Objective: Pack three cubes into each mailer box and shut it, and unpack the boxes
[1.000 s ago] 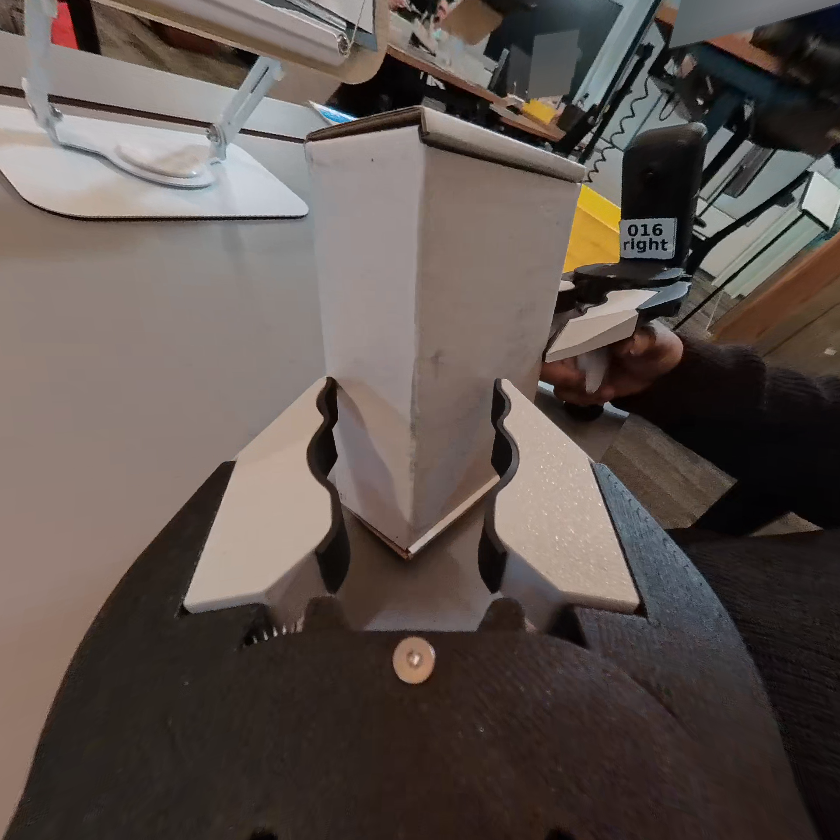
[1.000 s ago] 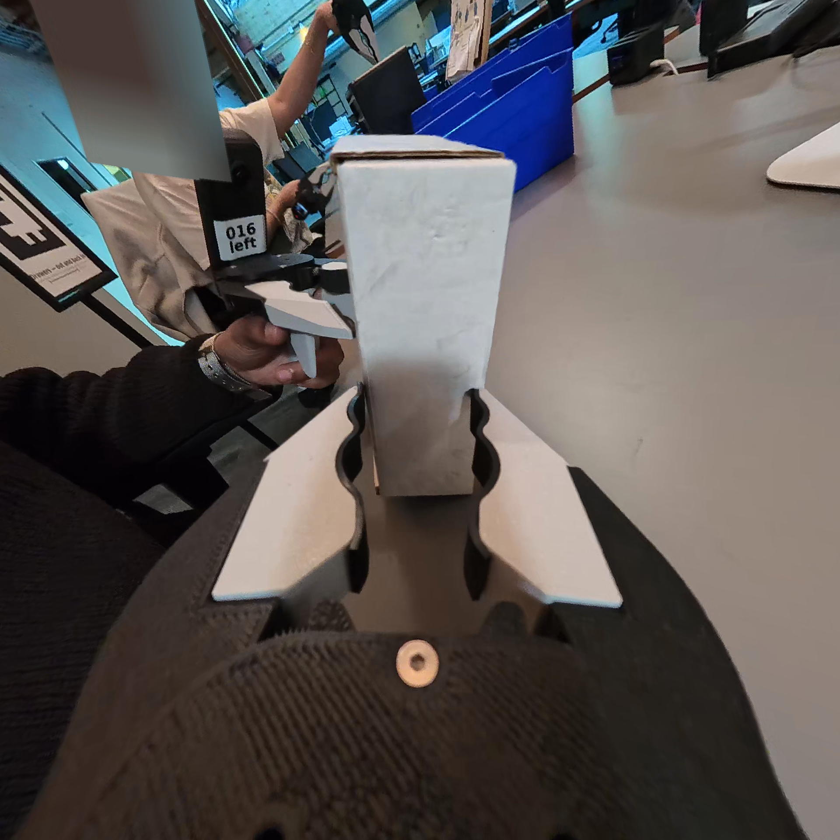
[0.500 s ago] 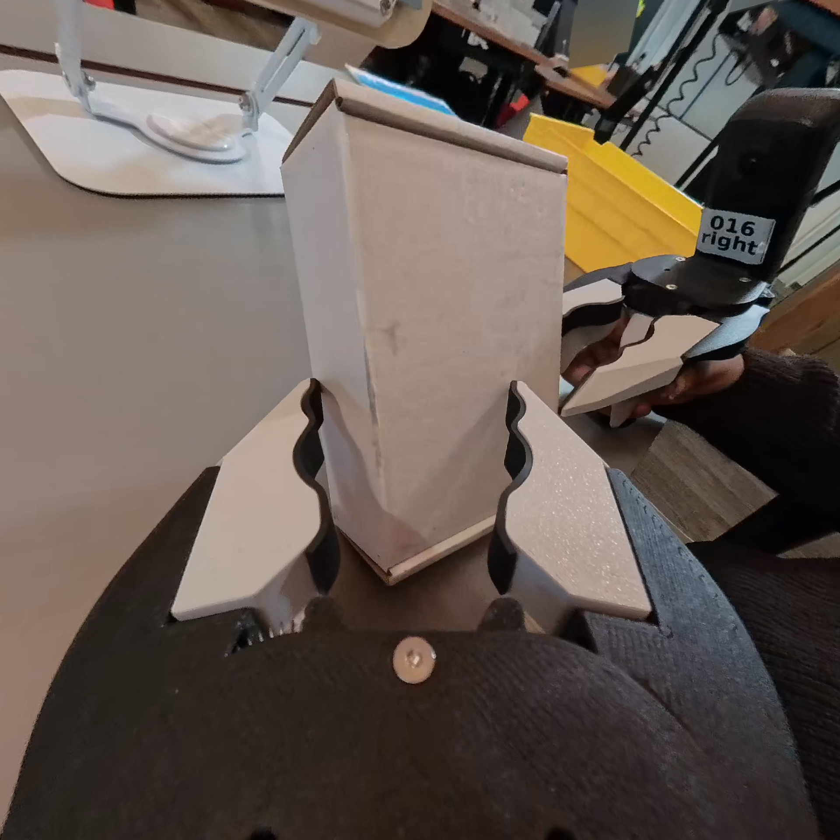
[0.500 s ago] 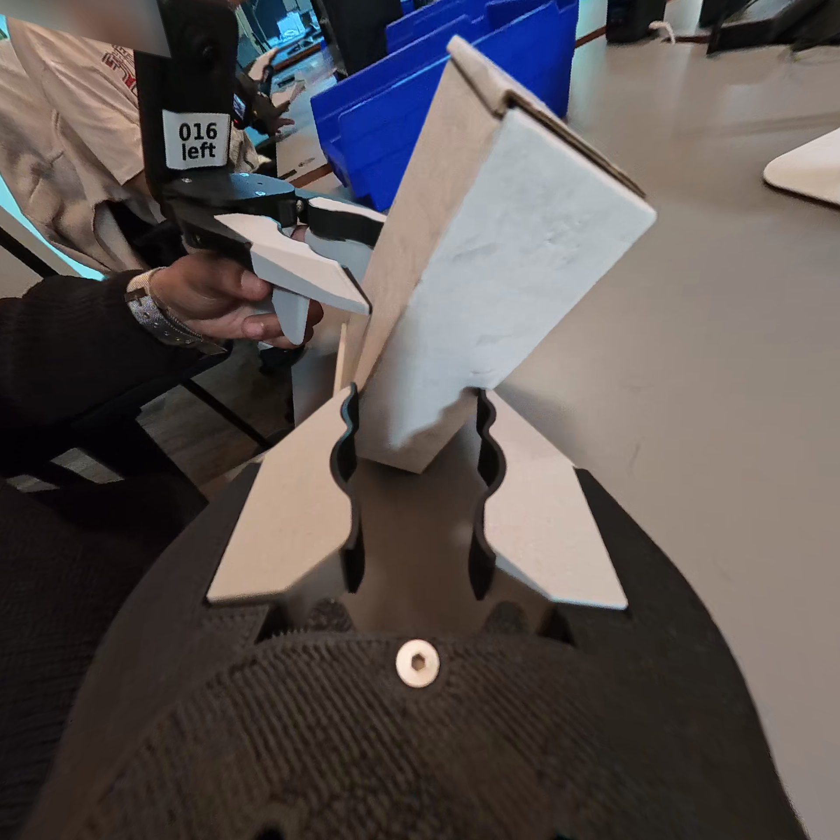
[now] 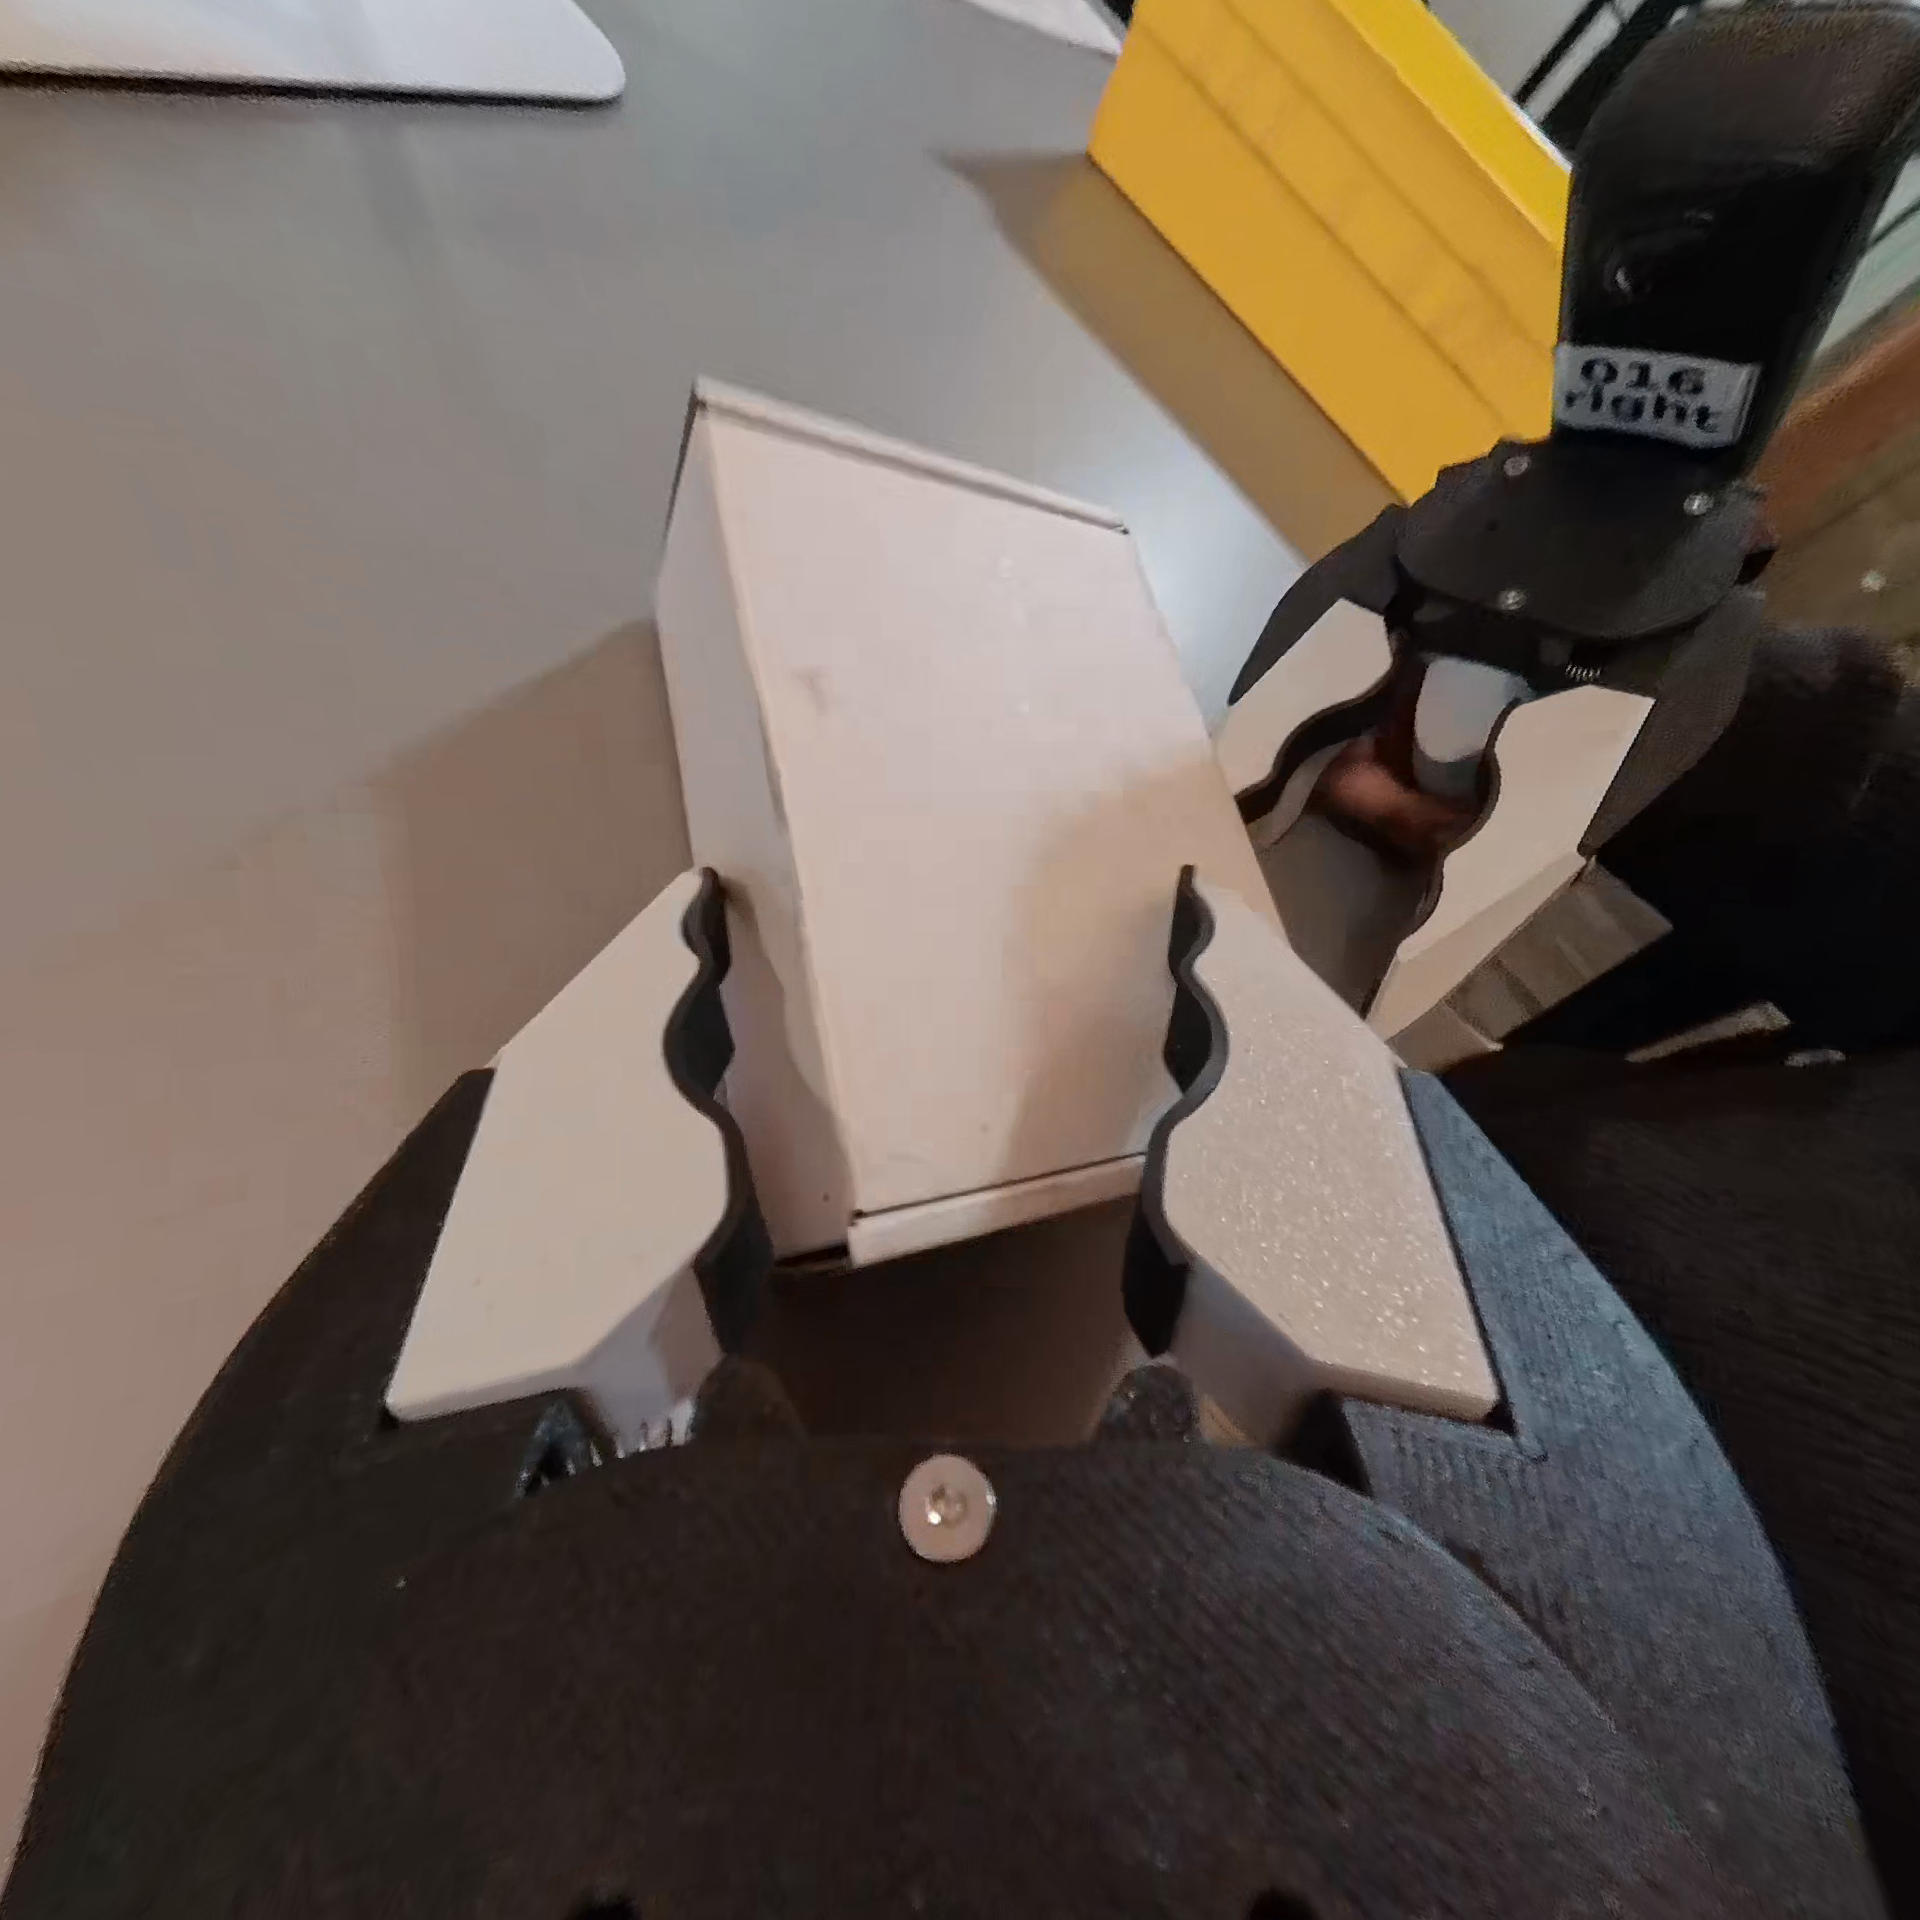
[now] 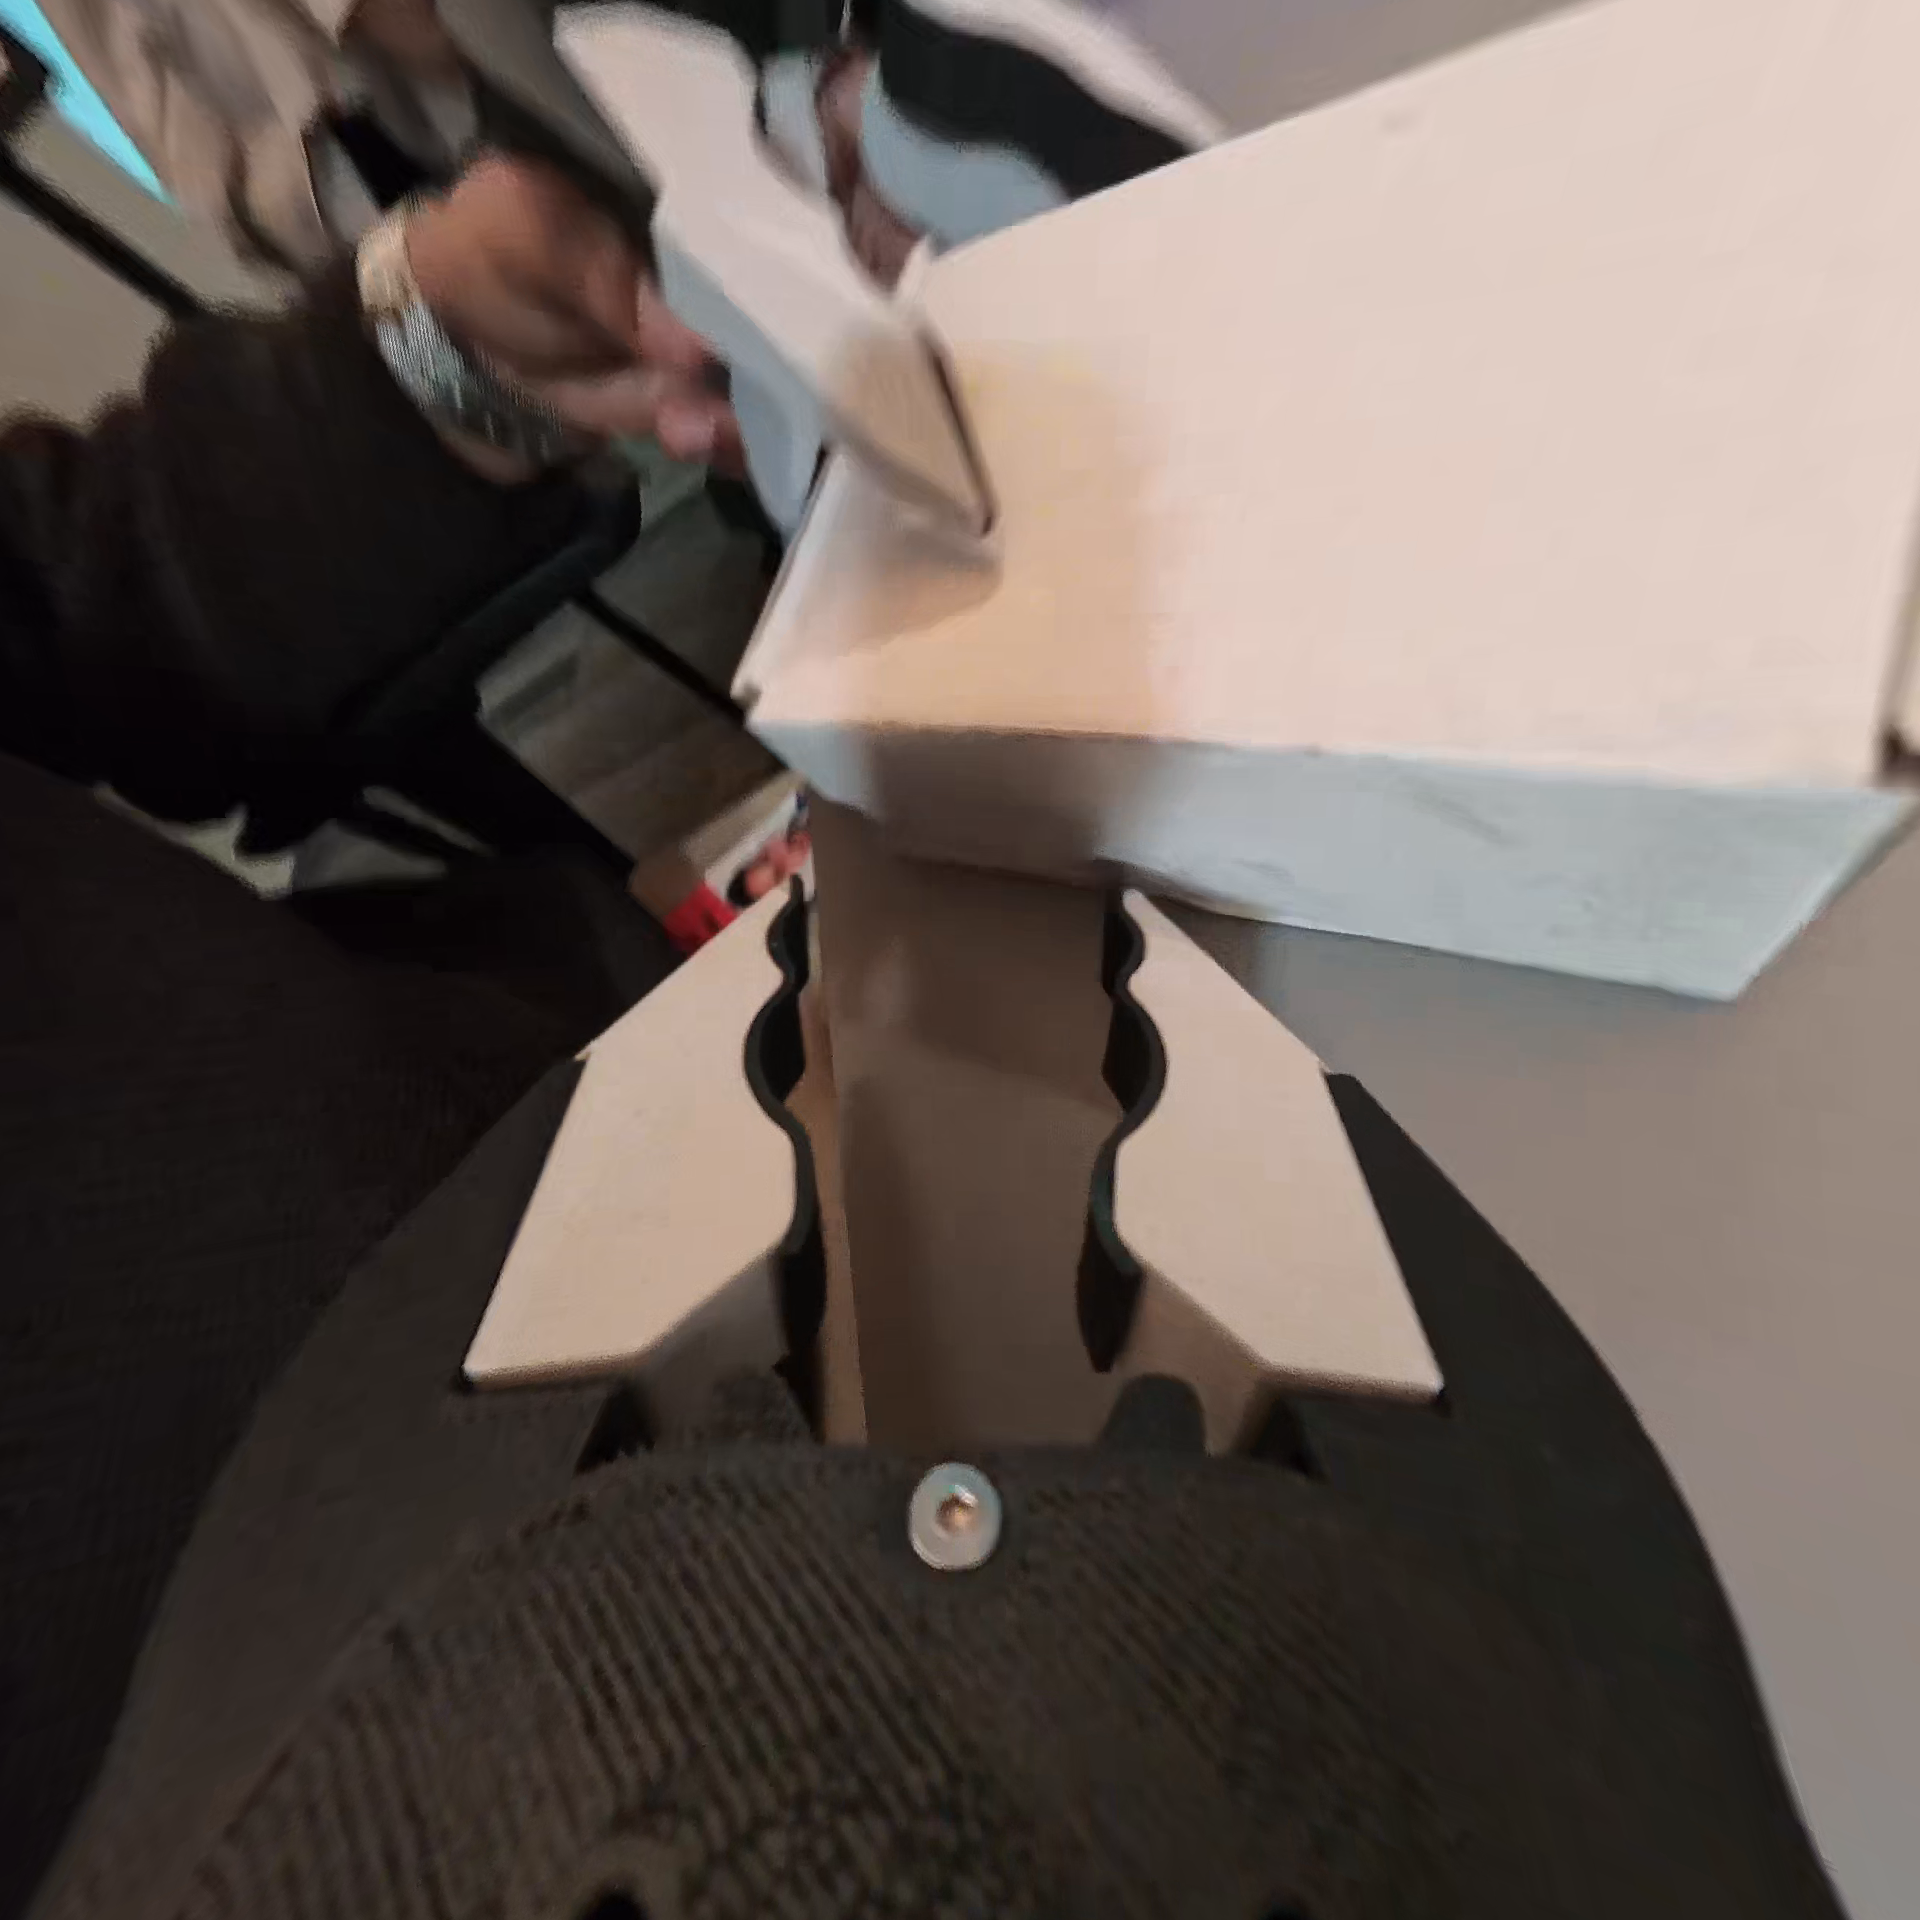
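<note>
The left gripper (image 5: 945, 914) was clamped on a closed white mailer box (image 5: 935, 831), its two jaws pressed against the box's opposite sides near the end closest to the camera. The box lay tilted between the jaws, its far end lowered toward the grey table (image 5: 312, 468) ahead. Beyond the jaws and to their right stood a yellow bin (image 5: 1330, 208). The right gripper (image 6: 956, 914) stood just beside the box with its jaws apart — nothing was held between them; only the table edge showed in the gap. In the right wrist view the box (image 6: 1403, 520) was ahead of and above the jaw tips, reaching off to their right. That view was blurred — a hand (image 6: 561, 301) in a dark sleeve showed to the upper left.
</note>
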Motion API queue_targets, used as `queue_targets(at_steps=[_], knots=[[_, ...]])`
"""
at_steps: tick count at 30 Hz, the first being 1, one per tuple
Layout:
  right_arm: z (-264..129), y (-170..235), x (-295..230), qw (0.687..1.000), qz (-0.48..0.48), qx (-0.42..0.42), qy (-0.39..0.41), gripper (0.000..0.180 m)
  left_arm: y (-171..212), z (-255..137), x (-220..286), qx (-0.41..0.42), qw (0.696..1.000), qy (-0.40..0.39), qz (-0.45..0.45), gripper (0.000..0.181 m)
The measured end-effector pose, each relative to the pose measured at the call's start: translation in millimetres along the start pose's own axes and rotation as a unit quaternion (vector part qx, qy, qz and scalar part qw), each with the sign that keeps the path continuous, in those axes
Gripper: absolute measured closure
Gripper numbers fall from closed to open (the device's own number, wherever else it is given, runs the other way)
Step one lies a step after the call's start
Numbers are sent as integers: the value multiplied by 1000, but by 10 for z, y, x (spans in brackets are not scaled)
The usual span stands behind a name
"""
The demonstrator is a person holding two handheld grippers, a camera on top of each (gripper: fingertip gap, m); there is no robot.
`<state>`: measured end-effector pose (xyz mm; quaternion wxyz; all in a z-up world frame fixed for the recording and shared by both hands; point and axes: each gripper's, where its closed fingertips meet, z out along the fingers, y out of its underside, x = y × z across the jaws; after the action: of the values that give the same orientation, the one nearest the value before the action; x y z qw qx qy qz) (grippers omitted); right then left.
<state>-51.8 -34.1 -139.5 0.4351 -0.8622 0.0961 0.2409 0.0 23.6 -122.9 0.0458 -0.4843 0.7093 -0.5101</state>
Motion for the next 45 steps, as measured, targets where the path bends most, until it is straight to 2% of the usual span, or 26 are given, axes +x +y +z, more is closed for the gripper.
queue_targets(at_steps=[1, 4, 8, 10, 13, 16, 20, 24, 28, 35, 41, 45], knots=[[-22, 89, -39, 999, -14, -28, -5, 129, 16, 3, 16, -9, 1000, 0, 5, 98], [-235, 261, -29, 993, -79, -83, 29, 123, -28, -163, 35, -11, 999, -35, 17, 91], [-686, 101, 461, 977, -133, -31, 166, 113, -280, -499, 208, 98, 990, -98, 33, 63], [-821, -93, 540, 982, -108, 28, 152, 105, -214, -522, 333, 128, 982, -130, 56, 49], [-902, -379, 507, 987, -74, 111, 85, 103, 36, -461, 383, 107, 965, -205, 123, 46], [-817, -408, 616, 986, -100, 95, 94, 101, 150, -371, 370, 83, 949, -246, 178, 44], [-611, -337, 619, 986, -126, 61, 87, 101, 287, -181, 357, 37, 960, -220, 168, 42], [-509, -267, 584, 985, -143, 45, 88, 104, 278, -189, 254, 28, 953, -235, 188, 44], [-500, -272, 579, 986, -134, 53, 84, 107, 250, -265, 112, 16, 941, -268, 208, 61], [-525, -293, 497, 986, -131, 69, 71, 111, 230, -467, 41, 30, 951, -219, 214, 47], [-476, -242, 463, 988, -130, 56, 64, 114, 329, -344, 134, -12, 959, -128, 254, 42], [-451, -236, 438, 989, -127, 54, 59, 115, 403, -247, 75, -40, 956, -117, 265, 34]])
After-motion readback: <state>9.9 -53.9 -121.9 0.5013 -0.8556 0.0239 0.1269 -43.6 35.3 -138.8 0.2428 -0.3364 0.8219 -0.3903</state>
